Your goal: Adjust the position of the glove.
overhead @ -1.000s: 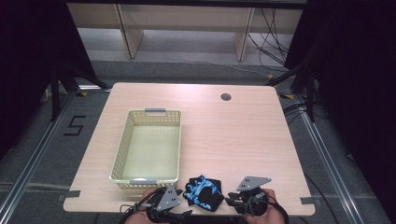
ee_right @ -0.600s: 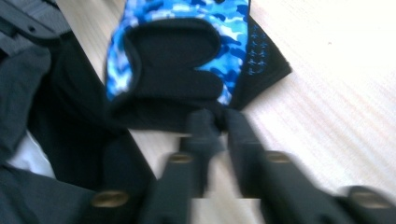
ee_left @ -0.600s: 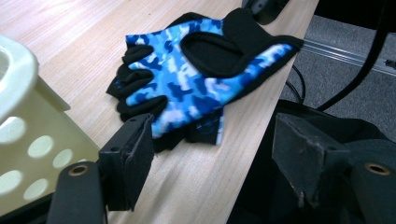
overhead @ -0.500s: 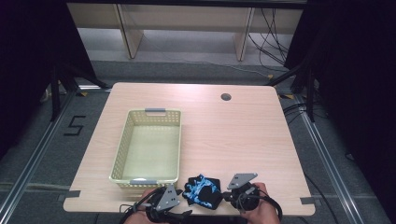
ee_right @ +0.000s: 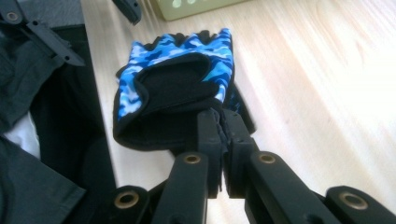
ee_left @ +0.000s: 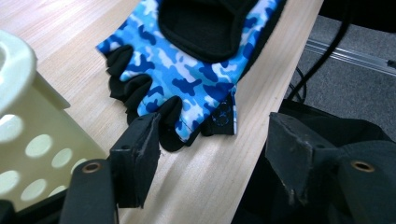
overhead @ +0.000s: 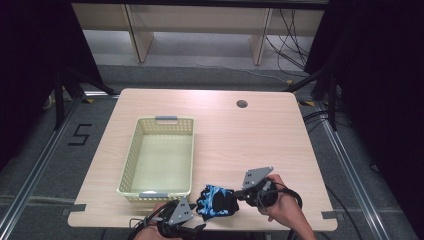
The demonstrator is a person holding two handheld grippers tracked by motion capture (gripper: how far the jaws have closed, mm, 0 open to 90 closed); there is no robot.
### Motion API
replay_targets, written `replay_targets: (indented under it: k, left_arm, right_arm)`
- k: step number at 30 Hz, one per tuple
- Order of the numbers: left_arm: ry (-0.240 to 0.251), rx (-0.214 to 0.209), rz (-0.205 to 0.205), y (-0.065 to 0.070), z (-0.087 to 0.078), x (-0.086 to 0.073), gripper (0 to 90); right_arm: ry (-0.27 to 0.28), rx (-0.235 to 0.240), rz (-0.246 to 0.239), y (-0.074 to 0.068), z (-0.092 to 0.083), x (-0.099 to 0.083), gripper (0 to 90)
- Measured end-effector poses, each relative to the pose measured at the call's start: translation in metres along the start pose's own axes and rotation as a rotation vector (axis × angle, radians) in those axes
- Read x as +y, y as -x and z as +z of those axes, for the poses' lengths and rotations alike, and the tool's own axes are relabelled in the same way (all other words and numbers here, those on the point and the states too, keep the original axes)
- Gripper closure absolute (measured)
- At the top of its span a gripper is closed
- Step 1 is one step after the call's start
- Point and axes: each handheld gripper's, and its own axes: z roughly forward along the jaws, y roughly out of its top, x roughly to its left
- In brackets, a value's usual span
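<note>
Fingerless glove (overhead: 216, 199), blue camo w/ black palm and cuff, lies near the front edge of the table (overhead: 240, 135), just right of the yellow perforated basket (overhead: 159, 156), btw. our two grippers; right gripper (overhead: 239, 196) is pinched tight on the black cuff hem, jaws nearly meeting w/ a fold of fabric btw. them in the right gripper view (ee_right: 223, 126), cuff end seemingly raised a little off the wood; left gripper (ee_left: 212, 140) stands wide, jaws straddling the finger end w/o pressing, one pad (ee_left: 140, 149) just beside the short black finger stubs; its jaws have just been closing somewhat, nothing yet clamped. Handling, as we judge it: light, soft, floppy; stretch fabric that drapes and folds rather than holding shape, so a one-end lift lets the rest hang and drag; not fragile, not slippery, pads should bite well on the thicker hem. Best holds: the doubled cuff edge (already taken) and, for the second gripper, the seam at the finger stubs or the side edge by the small logo tab (ee_left: 223, 112); avoid a thin single layer mid-back, which may bunch or slip out; two-end support should keep it flat for carrying toward the basket, if that is the aim.
</note>
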Motion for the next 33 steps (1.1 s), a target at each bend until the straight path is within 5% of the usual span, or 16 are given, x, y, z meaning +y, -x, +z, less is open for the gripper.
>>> replay_targets:
  k: [7, 18, 21, 22, 23, 24, 25, 26, 27, 28, 33]
  left_arm:
    - [0.006, 0.015, -0.004, 0.000, 0.001, -0.001, 35.5]
    - [-0.006, 0.021, -0.008, 0.002, 0.006, -0.001, 36.3]
    - [-0.011, 0.026, -0.003, 0.005, 0.009, 0.000, 36.3]
    - [-0.011, 0.026, -0.003, 0.005, 0.009, 0.000, 36.4]
    - [-0.015, 0.031, 0.005, 0.006, 0.011, 0.000, 36.7]
    - [-0.008, 0.025, -0.007, 0.008, 0.012, 0.001, 36.7]
    - [-0.025, 0.039, 0.006, 0.008, 0.012, 0.001, 37.1]
    - [-0.020, 0.032, 0.003, 0.008, 0.014, 0.002, 37.2]
    - [-0.020, 0.032, 0.003, 0.008, 0.014, 0.002, 37.2]
    - [-0.017, 0.048, 0.007, 0.007, 0.014, 0.002, 37.3]
    - [-0.027, 0.074, 0.017, 0.006, 0.017, 0.003, 38.4]
  right_arm:
    - [-0.071, 0.098, -0.062, 0.034, 0.023, 0.004, 88.3]
    - [-0.048, 0.078, 0.039, 0.036, 0.037, -0.010, 82.3]
    - [0.002, 0.036, 0.152, 0.027, 0.030, -0.018, 71.5]
    - [0.002, 0.036, 0.152, 0.027, 0.030, -0.018, 71.5]
    - [0.014, 0.007, 0.243, 0.023, 0.026, -0.022, 66.0]
    - [0.014, 0.007, 0.243, 0.023, 0.026, -0.022, 66.0]
    - [0.066, -0.027, 0.396, 0.019, 0.022, -0.029, 62.5]
    - [0.063, -0.021, 0.454, 0.017, 0.018, -0.033, 61.2]
    - [0.063, -0.021, 0.454, 0.017, 0.018, -0.033, 61.2]
    - [0.100, -0.002, 0.559, 0.014, 0.016, -0.041, 60.4]
    - [0.128, 0.014, 0.653, 0.007, 0.022, -0.048, 60.4]
